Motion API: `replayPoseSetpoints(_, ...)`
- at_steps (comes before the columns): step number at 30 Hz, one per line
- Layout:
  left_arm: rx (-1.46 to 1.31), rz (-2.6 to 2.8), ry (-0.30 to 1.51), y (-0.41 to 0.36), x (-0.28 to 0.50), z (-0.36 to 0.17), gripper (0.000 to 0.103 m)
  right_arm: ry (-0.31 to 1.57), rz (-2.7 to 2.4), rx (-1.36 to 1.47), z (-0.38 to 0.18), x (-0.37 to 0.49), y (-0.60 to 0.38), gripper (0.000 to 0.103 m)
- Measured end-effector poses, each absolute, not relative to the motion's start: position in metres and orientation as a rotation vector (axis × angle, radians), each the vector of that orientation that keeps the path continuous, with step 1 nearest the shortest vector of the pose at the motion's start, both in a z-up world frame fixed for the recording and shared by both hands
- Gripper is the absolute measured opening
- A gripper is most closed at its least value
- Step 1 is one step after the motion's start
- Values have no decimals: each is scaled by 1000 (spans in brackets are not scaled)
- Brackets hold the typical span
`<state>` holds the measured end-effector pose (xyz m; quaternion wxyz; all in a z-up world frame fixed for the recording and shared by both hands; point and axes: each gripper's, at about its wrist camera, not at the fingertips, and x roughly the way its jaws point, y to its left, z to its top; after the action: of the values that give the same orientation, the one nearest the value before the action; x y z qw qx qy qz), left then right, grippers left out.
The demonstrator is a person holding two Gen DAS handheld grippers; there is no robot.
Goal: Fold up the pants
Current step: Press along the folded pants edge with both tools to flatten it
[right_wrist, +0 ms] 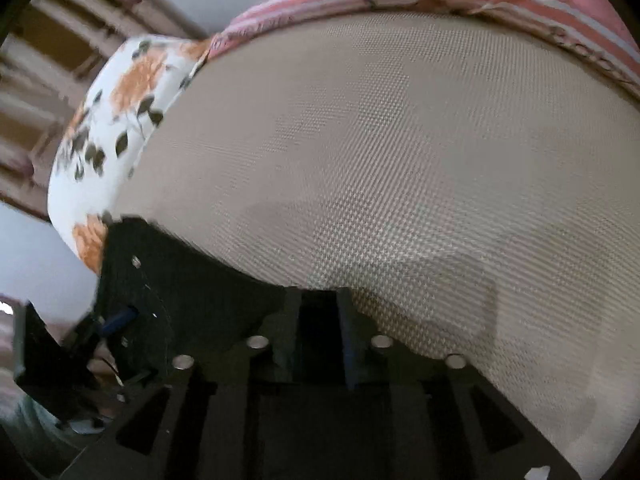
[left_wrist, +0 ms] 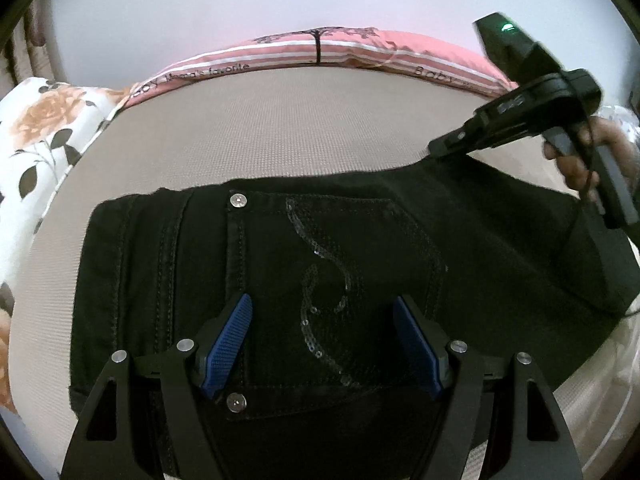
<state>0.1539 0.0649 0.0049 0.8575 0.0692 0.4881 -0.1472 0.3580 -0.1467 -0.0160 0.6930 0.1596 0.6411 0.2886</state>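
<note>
Black pants (left_wrist: 320, 264) with a sequin back pocket and metal rivets lie on the beige mesh bed surface (left_wrist: 280, 136). My left gripper (left_wrist: 322, 344) is open, its blue pads (left_wrist: 228, 344) spread over the pocket area just above the cloth. My right gripper (left_wrist: 442, 148) shows at the far right edge of the pants, held by a hand. In the right wrist view its fingers (right_wrist: 320, 320) are close together and pinch the dark pants fabric (right_wrist: 192, 292) at its edge. The left gripper (right_wrist: 116, 320) shows at that view's lower left.
A pink striped pillow (left_wrist: 320, 48) lies along the far edge of the bed. A white floral pillow (left_wrist: 36, 136) sits at the left; it also shows in the right wrist view (right_wrist: 116, 120). White bedding (left_wrist: 600, 380) lies at the right.
</note>
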Motion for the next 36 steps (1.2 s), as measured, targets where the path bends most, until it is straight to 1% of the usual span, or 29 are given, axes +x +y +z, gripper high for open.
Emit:
replayPoseSetpoints(3,119,-316,955,61,154,30,74,1362,618,390,16,349,-171,25)
replayPoseSetpoints(4,121,-323,925,58,154,38,74,1348,588,378,27,342,-183,29)
replayPoseSetpoints(6,137,-362,896,43,158,52,74,1350,556,360,41,329,-202,30)
replayPoseSetpoints(9,151,-445,891,12,170,60,74,1369,471,306,50,299,-233,31)
replayPoseSetpoints(12,169,-514,928,-27,187,50,74,1409,373,248,42,270,-258,31)
replayPoseSetpoints(14,173,-547,963,-50,198,40,73,1428,334,269,30,254,-275,31)
replayPoseSetpoints(17,153,-595,1015,-74,215,26,73,1446,276,289,15,242,-292,31)
replayPoseSetpoints(20,193,-590,1024,-94,228,17,73,1442,250,297,1,241,-298,31)
replayPoseSetpoints(22,211,-572,1034,-99,237,10,73,1424,221,300,-6,240,-301,29)
replayPoseSetpoints(25,196,-507,1100,-93,253,-13,73,1378,193,283,-12,242,-298,29)
replayPoseSetpoints(26,177,-505,1092,-93,256,-17,73,1369,187,274,-13,243,-297,30)
replayPoseSetpoints(27,170,-497,1081,-92,257,-18,73,1360,185,260,-13,243,-295,31)
replayPoseSetpoints(29,176,-488,1081,-93,258,-18,73,1350,184,271,-13,245,-293,38)
replayPoseSetpoints(30,183,-483,1081,-95,258,-19,73,1346,190,285,-13,245,-293,40)
replayPoseSetpoints(33,194,-465,1076,-96,258,-16,73,1321,195,341,-3,243,-301,40)
replayPoseSetpoints(36,186,-455,1046,-91,244,0,73,1270,238,485,21,228,-326,40)
